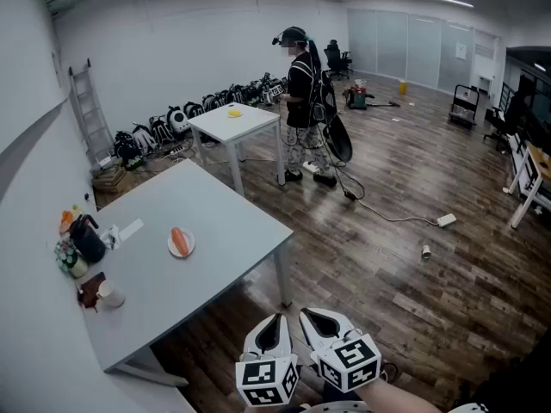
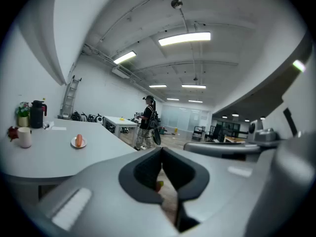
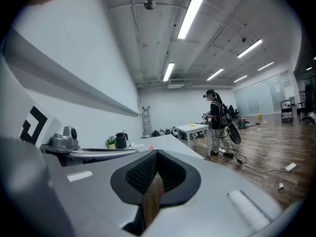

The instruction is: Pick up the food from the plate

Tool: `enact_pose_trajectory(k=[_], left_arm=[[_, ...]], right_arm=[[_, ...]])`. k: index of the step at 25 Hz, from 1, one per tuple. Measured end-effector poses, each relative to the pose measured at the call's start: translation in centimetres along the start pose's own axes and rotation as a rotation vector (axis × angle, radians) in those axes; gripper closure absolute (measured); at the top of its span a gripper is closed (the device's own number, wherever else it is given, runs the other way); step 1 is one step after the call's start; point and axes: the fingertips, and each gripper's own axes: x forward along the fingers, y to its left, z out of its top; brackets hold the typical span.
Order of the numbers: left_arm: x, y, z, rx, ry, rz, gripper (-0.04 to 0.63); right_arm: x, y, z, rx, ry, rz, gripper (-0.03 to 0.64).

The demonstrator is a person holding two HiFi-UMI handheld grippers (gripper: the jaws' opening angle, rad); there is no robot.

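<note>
An orange sausage (image 1: pixel 179 240) lies on a small white plate (image 1: pixel 182 252) near the middle of the grey table (image 1: pixel 215 213). In the left gripper view the same food (image 2: pixel 78 140) shows far off at the left. Both grippers are low at the head view's bottom edge, off the table's near corner and well short of the plate. My left gripper (image 1: pixel 275 320) has its jaws shut with nothing between them (image 2: pixel 161 151). My right gripper (image 1: pixel 311 316), next to it, is also shut and empty (image 3: pixel 157 153).
A black kettle (image 1: pixel 87 237), a white cup (image 1: pixel 111 296) and small items line the table's wall side. A second white table (image 1: pixel 234 120) stands beyond, with a person (image 1: pixel 303 101) next to it. A ladder (image 1: pixel 86 110) leans on the wall. A cable (image 1: pixel 387 216) runs over the wooden floor.
</note>
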Motion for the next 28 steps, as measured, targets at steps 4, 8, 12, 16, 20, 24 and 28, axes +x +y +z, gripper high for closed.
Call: enact_pose_trajectory(k=[4,8,12,16,20,24,28], left_arm=[[0.8,3.7,0.6,-0.008,-0.004,0.038,0.586],[1.1,7.8,1.1,-0.027,-0.003,0.105,0.586],[2.4,11.5,1.4,-0.063,-0.006,0.179,0.586],[4.5,14.9,2.3,-0.084,-0.013,0.259,0.587],[7.7,19.4,3.8,-0.075,-0.025,0.338,0.587],[11.9,22.7,5.5,-0.101,-0.028,0.383,0.586],[15.2,25.7,6.2,-0.113,-0.042,0.436,0.586]], right_arm=[[3.0,1.3,0.2,0.000,-0.005,0.038,0.620],[6.8,2.6,0.1,0.021,0.017,0.092,0.618],[10.5,3.2,0.5,0.002,0.033,0.142,0.618],[14.8,2.5,1.2,0.000,0.037,0.195,0.618],[20.8,1.5,3.1,-0.012,0.024,0.247,0.618],[26.2,0.3,5.1,-0.052,0.035,0.316,0.618],[30.4,-0.6,6.1,-0.085,0.037,0.393,0.618]])
